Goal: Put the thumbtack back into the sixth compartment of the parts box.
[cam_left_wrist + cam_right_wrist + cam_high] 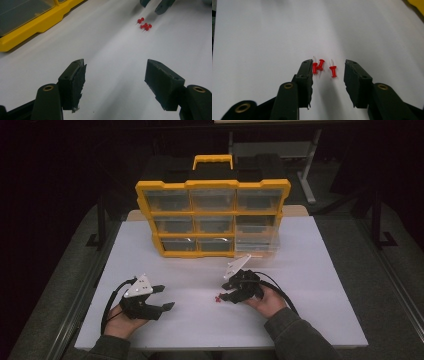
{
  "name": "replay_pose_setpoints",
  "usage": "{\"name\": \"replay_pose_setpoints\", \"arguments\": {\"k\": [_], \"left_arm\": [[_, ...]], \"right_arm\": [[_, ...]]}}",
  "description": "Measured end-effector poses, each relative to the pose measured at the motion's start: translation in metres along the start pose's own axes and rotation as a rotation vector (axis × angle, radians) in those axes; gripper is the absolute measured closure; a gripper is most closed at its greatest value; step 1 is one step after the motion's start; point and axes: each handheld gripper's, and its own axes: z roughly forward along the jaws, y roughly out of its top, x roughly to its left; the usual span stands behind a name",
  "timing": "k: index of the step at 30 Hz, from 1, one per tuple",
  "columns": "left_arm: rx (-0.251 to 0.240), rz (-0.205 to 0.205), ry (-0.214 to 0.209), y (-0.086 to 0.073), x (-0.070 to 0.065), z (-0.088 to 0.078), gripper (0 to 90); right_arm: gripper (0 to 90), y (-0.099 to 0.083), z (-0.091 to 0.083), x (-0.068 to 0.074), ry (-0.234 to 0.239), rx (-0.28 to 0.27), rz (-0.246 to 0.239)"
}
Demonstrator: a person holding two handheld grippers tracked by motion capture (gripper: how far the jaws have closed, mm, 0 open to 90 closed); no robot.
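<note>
White table (310, 270), dark room beyond it. Nearest us, the left gripper (162, 297) rests low at the near left, jaws spread wide and empty, aimed right across the sheet; from it the red push pins (144, 25) lie well off, ahead and slightly right.

Middle ground: we see the right gripper (227, 292) right on those pins. In the right gripper view three pins (322, 67) lie flat between the jaw tips, two touching each other against the left jaw's inner face, the third alone nearer the right jaw. Their shafts run roughly along the jaws, points away. Jaws about half open; no pad pressing that we can make out. Right hand is clearly the nearer one.

Far: yellow organizer case (212, 217) stands upright, its clear drawers facing us.
</note>
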Motion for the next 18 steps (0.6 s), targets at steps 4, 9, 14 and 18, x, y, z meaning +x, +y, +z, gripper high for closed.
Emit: {"name": "replay_pose_setpoints", "arguments": {"k": [4, 9, 14, 18], "left_arm": [[-0.002, -0.004, -0.003, 0.000, 0.000, 0.000, 32.1], [-0.005, -0.006, -0.006, 0.000, -0.001, 0.000, 32.1], [-0.006, -0.003, -0.009, -0.001, 0.000, 0.000, 32.1], [-0.010, -0.002, -0.010, 0.000, 0.000, 0.000, 32.2]], "right_arm": [[62.8, 0.002, 0.008, -0.003, 0.003, 0.019, -0.003], [67.7, 0.006, 0.014, -0.006, 0.012, 0.034, 0.001], [72.6, 0.007, 0.019, -0.008, 0.008, 0.045, -0.013], [74.6, 0.006, 0.021, -0.009, 0.011, 0.057, -0.014]]}}
